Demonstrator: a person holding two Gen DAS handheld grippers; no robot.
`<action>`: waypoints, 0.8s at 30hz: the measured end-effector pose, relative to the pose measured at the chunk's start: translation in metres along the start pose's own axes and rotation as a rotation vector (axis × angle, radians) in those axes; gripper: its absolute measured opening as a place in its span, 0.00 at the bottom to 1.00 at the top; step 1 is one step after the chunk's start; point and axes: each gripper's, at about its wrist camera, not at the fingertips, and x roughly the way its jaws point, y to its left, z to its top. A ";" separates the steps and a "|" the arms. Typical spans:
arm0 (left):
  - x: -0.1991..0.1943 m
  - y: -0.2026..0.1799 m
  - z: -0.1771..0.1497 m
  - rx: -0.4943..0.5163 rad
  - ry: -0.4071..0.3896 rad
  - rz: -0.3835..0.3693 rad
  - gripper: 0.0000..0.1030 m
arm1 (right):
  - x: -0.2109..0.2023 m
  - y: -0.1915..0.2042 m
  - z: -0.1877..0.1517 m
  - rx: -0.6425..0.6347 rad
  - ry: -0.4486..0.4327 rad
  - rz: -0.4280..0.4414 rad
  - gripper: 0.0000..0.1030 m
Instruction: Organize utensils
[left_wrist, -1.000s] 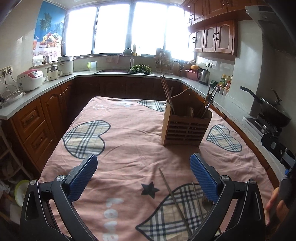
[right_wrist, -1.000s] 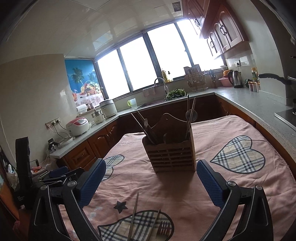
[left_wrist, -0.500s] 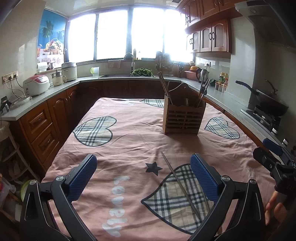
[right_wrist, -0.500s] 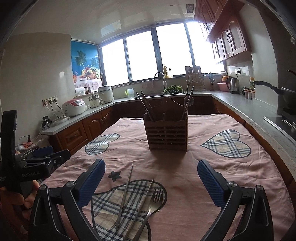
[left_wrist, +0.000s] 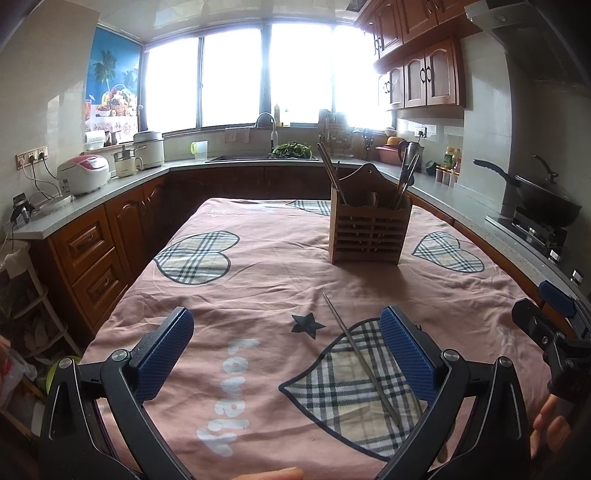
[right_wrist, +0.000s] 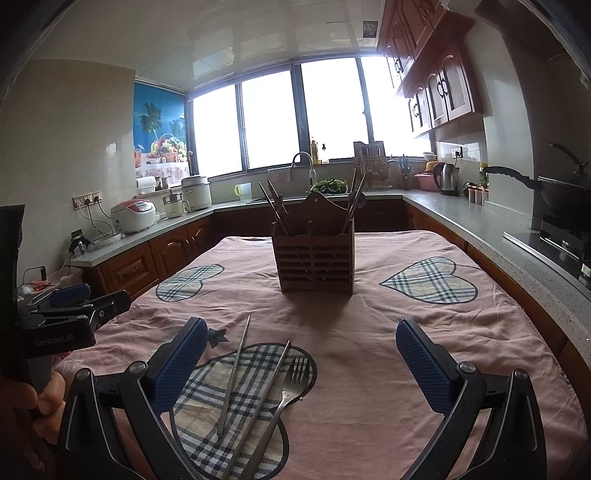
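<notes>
A wooden utensil holder (left_wrist: 370, 235) (right_wrist: 314, 264) stands upright mid-table with chopsticks and other utensils in it. Two metal chopsticks (right_wrist: 233, 373) and a metal fork (right_wrist: 286, 391) lie loose on the plaid heart patch near the table's front edge. In the left wrist view one chopstick (left_wrist: 360, 354) shows; the rest is hidden behind my right finger. My left gripper (left_wrist: 286, 350) is open and empty, above the front of the table. My right gripper (right_wrist: 299, 363) is open and empty, with the loose utensils just ahead of its left finger.
The table wears a pink cloth (left_wrist: 258, 280) with plaid hearts. Counters run around it with a rice cooker (left_wrist: 83, 173), sink (left_wrist: 266, 157), kettle (right_wrist: 448, 179) and a wok (left_wrist: 543, 199) on the stove at right.
Both grippers have pulled back and away from the holder toward the table's front edge. The loose chopsticks and fork now show in full. Both stay open.
</notes>
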 end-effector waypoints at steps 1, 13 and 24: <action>0.000 -0.001 -0.002 0.003 0.001 0.003 1.00 | -0.001 0.000 -0.001 -0.002 -0.004 -0.002 1.00; 0.002 -0.005 -0.008 0.018 0.003 0.013 1.00 | -0.002 -0.002 -0.007 0.007 -0.011 0.000 1.00; 0.001 -0.005 -0.007 0.017 -0.003 0.016 1.00 | -0.003 0.001 -0.006 0.004 -0.016 0.009 1.00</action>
